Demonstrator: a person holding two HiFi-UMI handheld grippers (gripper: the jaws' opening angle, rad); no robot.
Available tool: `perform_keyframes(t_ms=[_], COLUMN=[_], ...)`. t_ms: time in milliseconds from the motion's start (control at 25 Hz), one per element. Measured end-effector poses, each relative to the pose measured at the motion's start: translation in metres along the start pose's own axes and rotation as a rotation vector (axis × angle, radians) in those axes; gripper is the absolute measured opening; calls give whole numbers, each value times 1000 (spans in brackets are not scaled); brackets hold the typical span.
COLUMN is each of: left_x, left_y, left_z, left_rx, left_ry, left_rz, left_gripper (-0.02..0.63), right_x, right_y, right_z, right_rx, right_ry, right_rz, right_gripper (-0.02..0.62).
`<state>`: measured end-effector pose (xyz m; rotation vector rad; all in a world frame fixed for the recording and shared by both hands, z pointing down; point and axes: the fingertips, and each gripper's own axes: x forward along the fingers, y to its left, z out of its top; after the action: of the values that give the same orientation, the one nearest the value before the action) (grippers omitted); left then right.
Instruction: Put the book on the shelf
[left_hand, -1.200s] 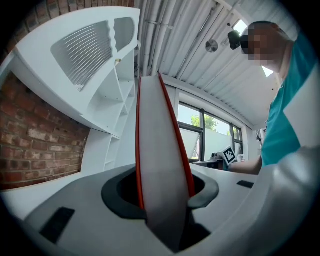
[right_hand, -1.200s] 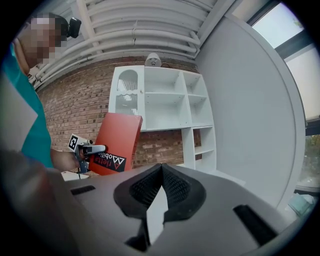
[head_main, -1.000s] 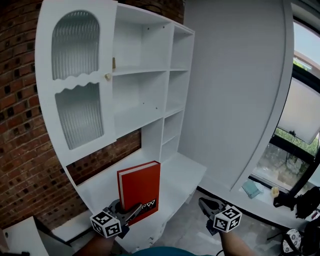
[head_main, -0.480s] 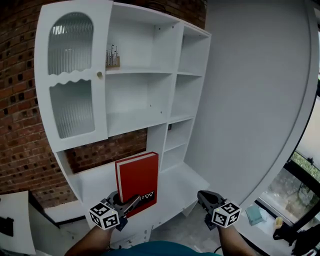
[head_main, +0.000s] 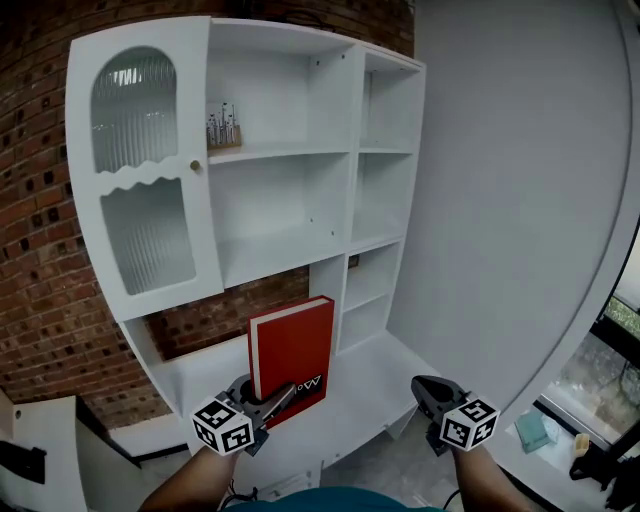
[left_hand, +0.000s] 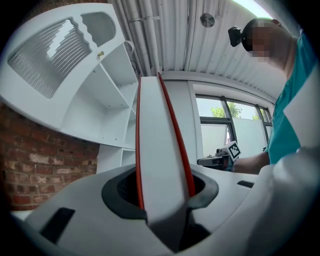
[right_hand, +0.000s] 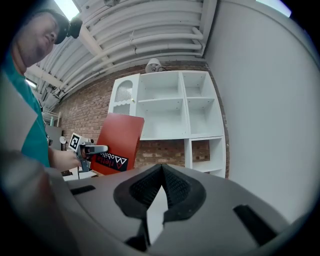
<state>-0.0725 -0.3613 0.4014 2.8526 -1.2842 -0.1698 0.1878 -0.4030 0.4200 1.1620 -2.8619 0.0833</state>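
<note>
Left gripper (head_main: 272, 402) clamps the red book (head_main: 292, 352) upright, in front of the shelf unit (head_main: 347, 150); right gripper (head_main: 430, 392) closed, apparently empty. The book should stay vertical while entering a compartment (head_main: 280, 205).

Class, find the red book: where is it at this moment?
In the head view the red book stands upright, lower left of centre, its bottom edge clamped in the left claw, before the white shelf unit.

Left tool (left_hand: 163, 196) clamping red book (left_hand: 159, 140), white shelf (left_hand: 107, 107) beyond
</note>
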Motion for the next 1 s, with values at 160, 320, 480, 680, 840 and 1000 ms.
perform_keyframes(t_ms=[160,320,480,680,840,1000], left_x=[3,14,27,45,57,69], left_y=[14,20,20,22,25,31], left_z=[22,48,75,123,162,200], left_rx=[48,83,136,197,276,376], left_ry=[-4,-19,-9,-18,-14,-8], left_rz=[-11,-41,-67,-75,-69,-39], left_gripper=[183,183,183,183,183,183], right_x=[14,22,31,42,48,57], right_y=[5,6,-1,-13,-21,-26], right_z=[20,51,89,141,178,207], right_rx=[-9,-28,-42,-80,-107,-147], right_ry=[-14,-44,-73,-87,-104,-109], right_rz=[-9,-22,-48,-76,-94,-99], right_gripper=[21,21,21,21,21,21])
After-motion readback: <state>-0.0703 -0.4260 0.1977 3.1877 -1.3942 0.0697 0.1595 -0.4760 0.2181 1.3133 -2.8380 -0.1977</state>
